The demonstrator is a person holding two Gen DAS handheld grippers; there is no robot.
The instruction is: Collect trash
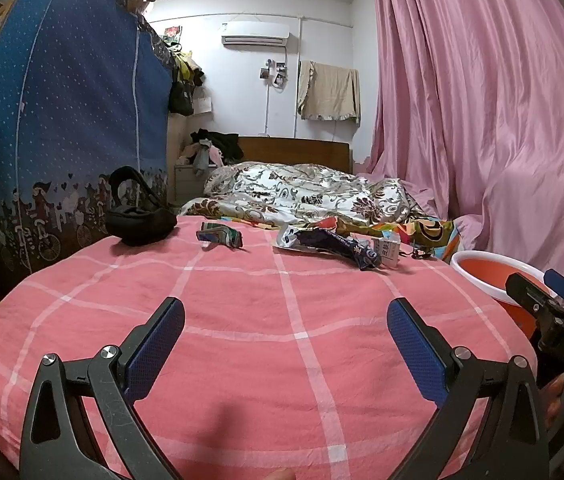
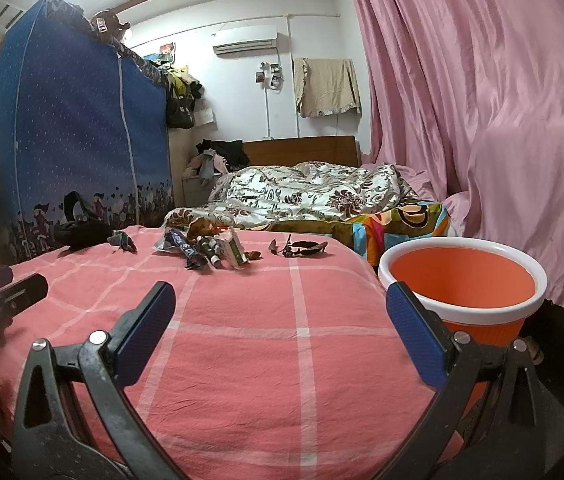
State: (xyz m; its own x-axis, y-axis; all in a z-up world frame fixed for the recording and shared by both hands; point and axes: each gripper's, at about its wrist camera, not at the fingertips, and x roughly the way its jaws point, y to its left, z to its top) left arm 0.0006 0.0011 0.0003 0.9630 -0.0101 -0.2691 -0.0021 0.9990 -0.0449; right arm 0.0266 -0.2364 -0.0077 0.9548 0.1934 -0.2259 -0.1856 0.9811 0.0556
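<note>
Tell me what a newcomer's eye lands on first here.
The pink checked bedspread fills the foreground, with a cluster of wrappers and small packets strewn across its far part. An orange bin with a white rim stands at the bed's right edge, before a tall pink curtain.

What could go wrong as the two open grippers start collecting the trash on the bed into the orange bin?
1. The wrappers lie bunched with a small box, so one pinch may drag neighbours along.
2. The black pouch and dark twiggy bits sit close by; non-trash might be grabbed.
3. The bin stands beside the bed edge, so a short release could drop trash outside it.
</note>
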